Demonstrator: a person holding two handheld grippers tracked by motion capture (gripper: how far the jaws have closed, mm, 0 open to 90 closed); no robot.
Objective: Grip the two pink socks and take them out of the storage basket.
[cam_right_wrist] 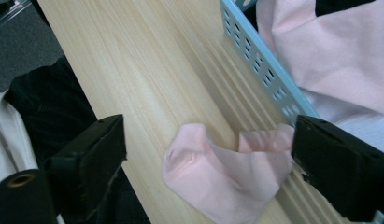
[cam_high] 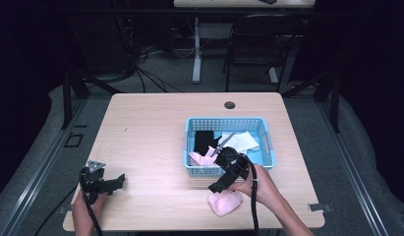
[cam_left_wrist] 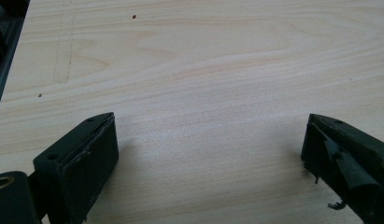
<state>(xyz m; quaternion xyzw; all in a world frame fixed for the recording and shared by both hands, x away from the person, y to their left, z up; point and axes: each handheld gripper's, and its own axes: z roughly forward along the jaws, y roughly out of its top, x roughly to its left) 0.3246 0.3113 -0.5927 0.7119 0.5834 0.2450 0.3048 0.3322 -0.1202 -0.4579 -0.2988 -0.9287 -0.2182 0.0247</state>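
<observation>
Pink sock (cam_right_wrist: 227,179): lies on table (cam_high: 150,132) directly below right gripper (cam_right_wrist: 206,154), between its released jaws, long axis crosswise; left gripper (cam_left_wrist: 208,154) far, gaping, empty.

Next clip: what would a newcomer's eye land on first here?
Probably the blue basket right of centre on the table, with black, white and pink cloths inside. Next, the pink sock lying on the wood in front of it, below the open right gripper. The left gripper idles open over bare wood.
</observation>
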